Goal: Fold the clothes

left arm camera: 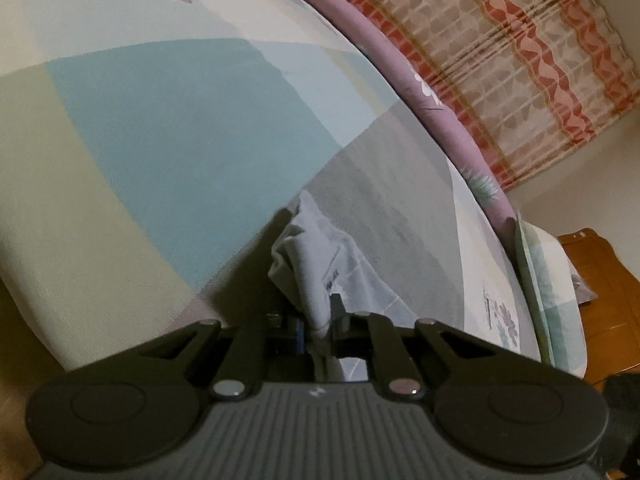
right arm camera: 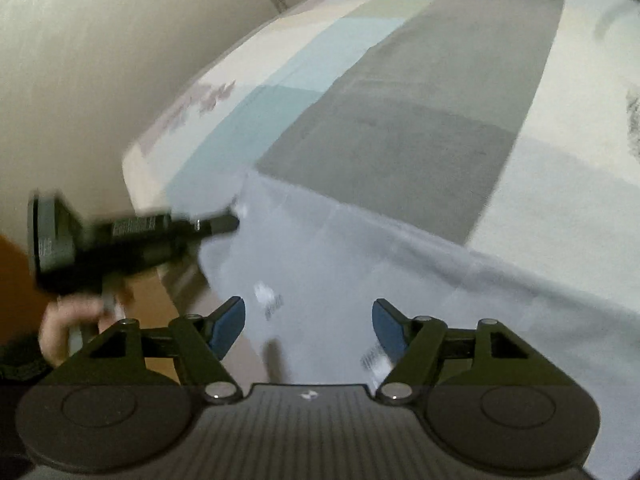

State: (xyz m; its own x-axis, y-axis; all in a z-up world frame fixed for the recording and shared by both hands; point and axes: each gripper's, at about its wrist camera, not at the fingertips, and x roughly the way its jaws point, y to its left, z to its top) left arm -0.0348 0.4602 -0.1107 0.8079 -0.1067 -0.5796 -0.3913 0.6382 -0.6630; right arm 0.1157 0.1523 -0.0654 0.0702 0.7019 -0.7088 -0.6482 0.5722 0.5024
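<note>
Jaws clenched on the left gripper (left arm camera: 320, 320), pinching a bunched fold of the white garment (left arm camera: 316, 256) at the near edge of the bed (left arm camera: 160, 120); the right gripper (right arm camera: 308, 326) hangs released above the spread cloth, nothing between its blue pads (right arm camera: 228, 328). Small printed labels on the garment are too blurred to read. Both grippers tilt downward, and a hand (right arm camera: 68, 328) grips the left one's handle.

Thin white cloth garment (left arm camera: 316, 264), matt cotton bedsheet (left arm camera: 160, 128), glossy wooden cabinet (left arm camera: 600, 280)
</note>
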